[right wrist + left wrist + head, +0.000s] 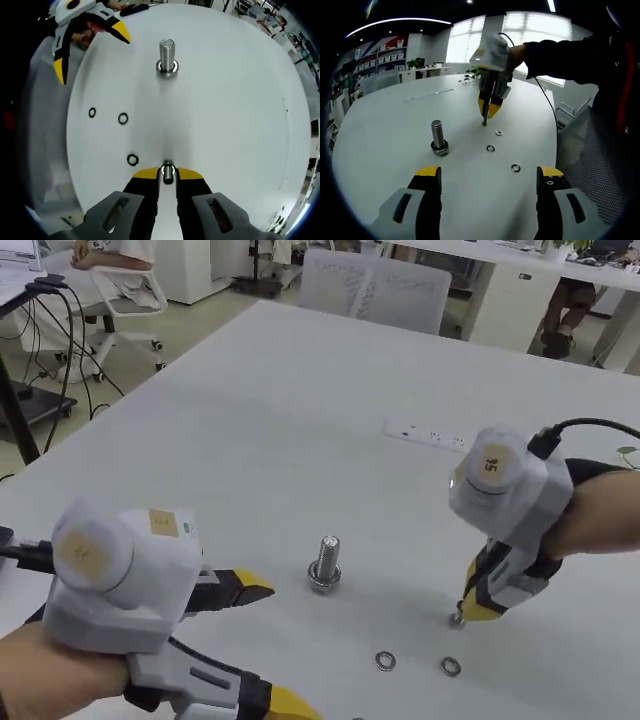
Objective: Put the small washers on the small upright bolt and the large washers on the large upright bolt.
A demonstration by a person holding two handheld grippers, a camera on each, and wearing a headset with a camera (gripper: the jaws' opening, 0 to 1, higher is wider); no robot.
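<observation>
steel, threaded and bright: the small upright bolt stands on the smooth white table, pinched near its top between the yellow-tipped jaws of the right gripper. the left gripper hovers low with its jaws wide apart, holding nothing. three thin ring washers lie flat and loose nearby. the large bolt stands apart, with what looks like a ring at its base. best, i'd judge, to hold the small bolt plumb and take a washer by its edge — flat rings on a slick top will likely skid.
</observation>
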